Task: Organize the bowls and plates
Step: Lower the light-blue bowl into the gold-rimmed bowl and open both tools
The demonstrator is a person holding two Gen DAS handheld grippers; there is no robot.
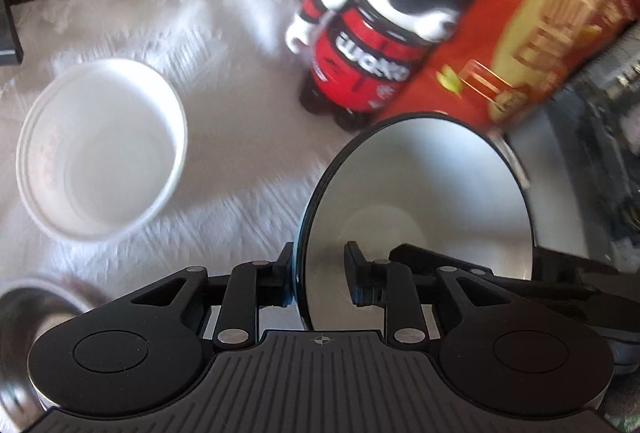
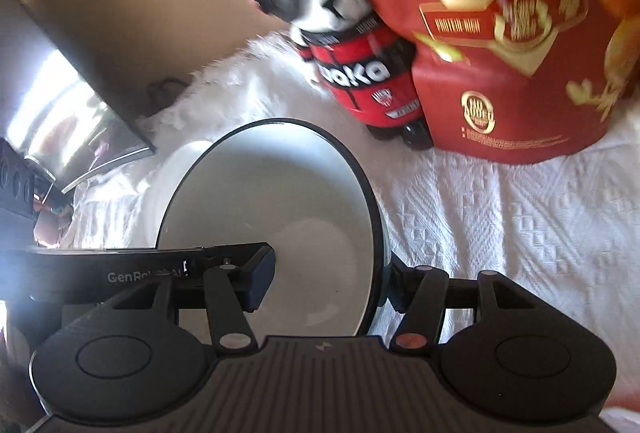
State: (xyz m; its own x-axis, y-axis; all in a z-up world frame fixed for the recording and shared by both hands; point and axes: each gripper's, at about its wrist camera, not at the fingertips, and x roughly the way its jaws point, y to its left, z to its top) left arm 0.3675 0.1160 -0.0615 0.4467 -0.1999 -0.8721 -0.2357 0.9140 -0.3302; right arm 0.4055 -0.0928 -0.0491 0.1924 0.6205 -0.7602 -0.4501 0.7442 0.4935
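between the two grippers hangs a dark-rimmed bowl (image 1: 416, 209), tipped up so its pale inside faces the left wrist camera. the left gripper (image 1: 320, 273) straddles the bowl's left rim: one finger sits outside the wall and touches it, the other stands inside with a gap to the surface, so the jaws are partly open and the hold looks loose at best; i cannot tell whether it bears any weight. the right gripper (image 2: 332, 285) straddles the opposite rim, one finger inside the bowl, the other outside against the dark edge; jaws about half open, and whether both pads press i cannot tell.

the likely target, a white bowl (image 1: 102, 149), sits upright on the white cloth (image 1: 240, 161), to the left of the held bowl and slightly farther off, so the left hand is the nearer one. both seem round, so no long axis matters; only levelling the rim before nesting.

open cloth lies between the two bowls. on the far right a panda figure (image 1: 380, 33) and a red bag (image 1: 540, 17) stand close together, near the held bowl's far rim. a shiny metal dish (image 1: 24, 313) peeks in at the near left corner.
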